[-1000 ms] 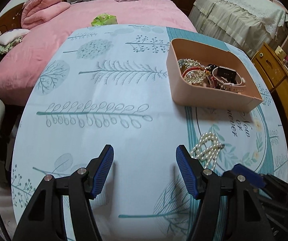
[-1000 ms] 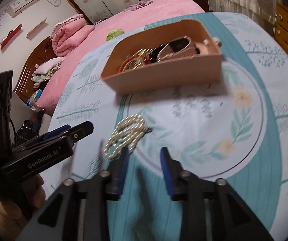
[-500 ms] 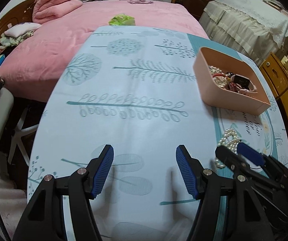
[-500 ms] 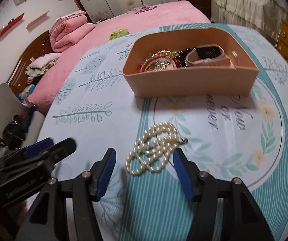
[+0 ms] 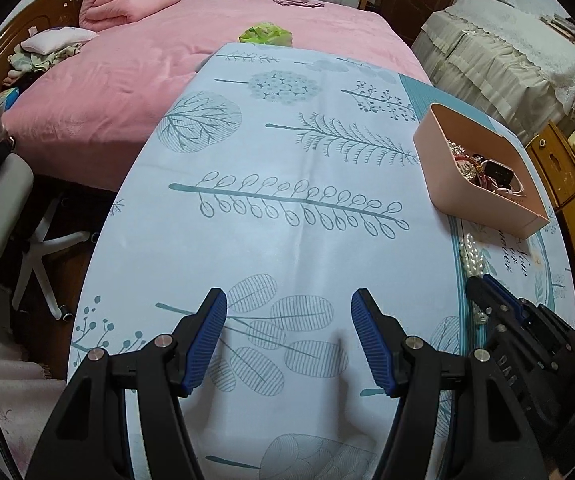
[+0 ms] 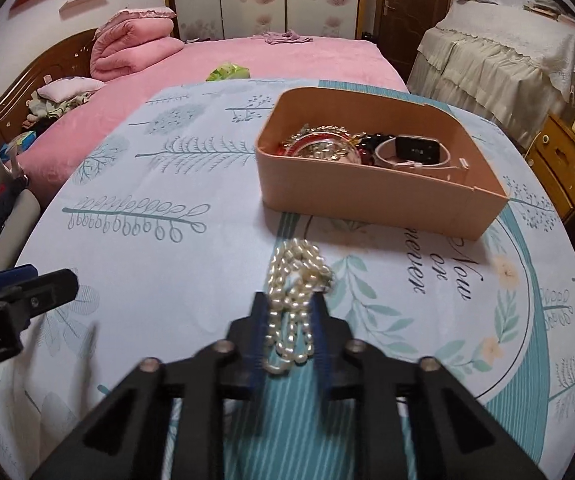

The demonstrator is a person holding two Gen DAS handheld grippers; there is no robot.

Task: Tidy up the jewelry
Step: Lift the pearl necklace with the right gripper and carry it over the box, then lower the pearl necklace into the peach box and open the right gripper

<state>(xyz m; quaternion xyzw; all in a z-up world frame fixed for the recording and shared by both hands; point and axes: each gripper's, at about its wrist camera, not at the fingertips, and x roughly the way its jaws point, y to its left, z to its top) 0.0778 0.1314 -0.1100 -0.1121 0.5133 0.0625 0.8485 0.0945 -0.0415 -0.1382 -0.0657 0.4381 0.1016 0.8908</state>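
A coiled pearl necklace (image 6: 299, 260) lies on the patterned tablecloth (image 6: 175, 264), just in front of a pink box (image 6: 367, 196). My right gripper (image 6: 289, 298) is over its near end. The jaws are closing, blurred, with the pearl strands between the blue pads, which hug them on both sides. The box holds a watch (image 6: 415, 148), red and gold bangles (image 6: 319, 144) and other pieces. In the left wrist view the necklace (image 5: 472, 258) shows beyond the right gripper (image 5: 483, 284). My left gripper (image 5: 289, 296) stands open over bare cloth to the left, holding nothing.
The round table's left edge (image 5: 99, 264) drops to a white swivel chair (image 5: 39, 248). A pink bed (image 5: 147, 92) with a green packet (image 5: 265, 34) lies behind. A wooden cabinet (image 6: 567, 168) stands close on the right.
My right gripper opened wide, moved over the necklace and closed around its near end. The left gripper drifted left, away from the box, still open.
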